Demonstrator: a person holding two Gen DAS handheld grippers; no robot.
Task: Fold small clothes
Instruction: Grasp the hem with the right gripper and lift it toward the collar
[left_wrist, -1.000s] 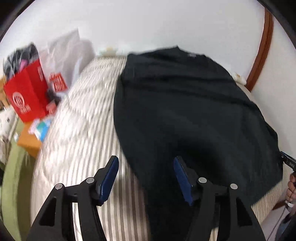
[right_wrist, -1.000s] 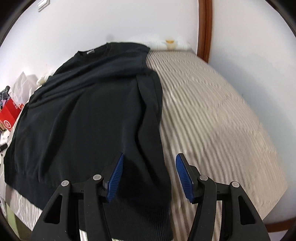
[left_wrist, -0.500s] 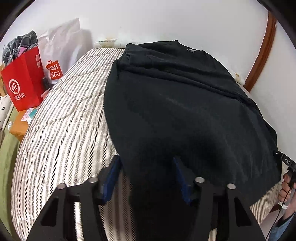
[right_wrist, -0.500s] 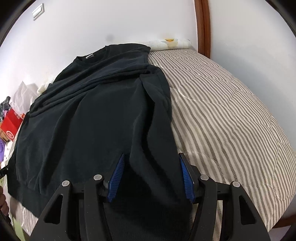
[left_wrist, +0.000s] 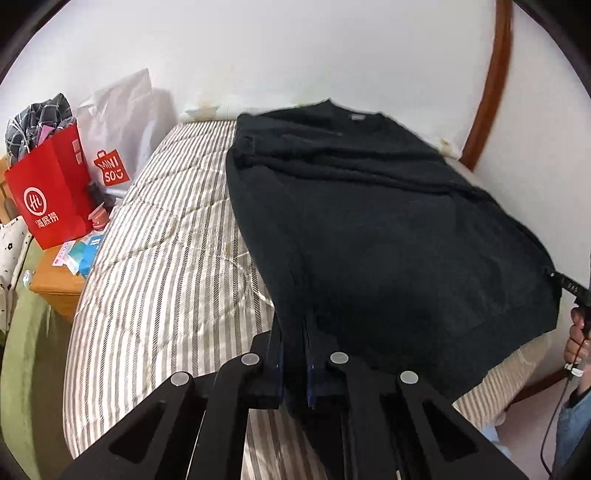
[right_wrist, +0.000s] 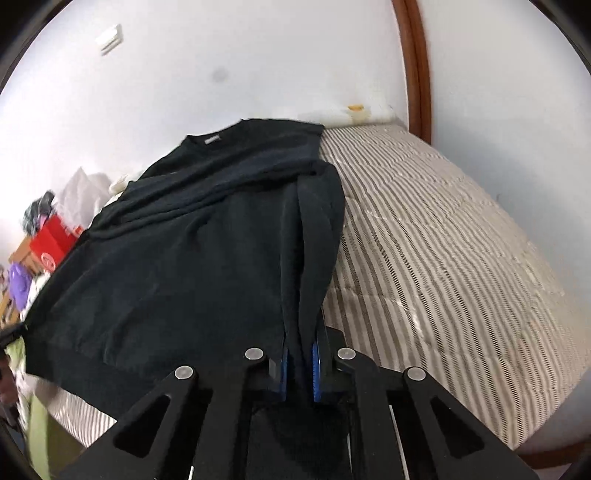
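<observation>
Black long-sleeved knit sweater (left_wrist: 369, 229): spread on striped quilted bed (left_wrist: 166, 258), sleeves already folded inward. Left gripper (left_wrist: 293, 354) and right gripper (right_wrist: 298, 365) each pinch its bottom hem corners. Remaining, probably: fold hem toward collar

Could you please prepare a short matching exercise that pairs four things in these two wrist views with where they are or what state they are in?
Things:
1. black sweater
2. red paper bag
3. left gripper
4. wooden door frame

Places or states:
A. standing upright against the white wall
B. spread over the striped bed cover
C. shut on the sweater's hem
D. on the bedside table

Pairs: 1-B, 2-D, 3-C, 4-A
</observation>
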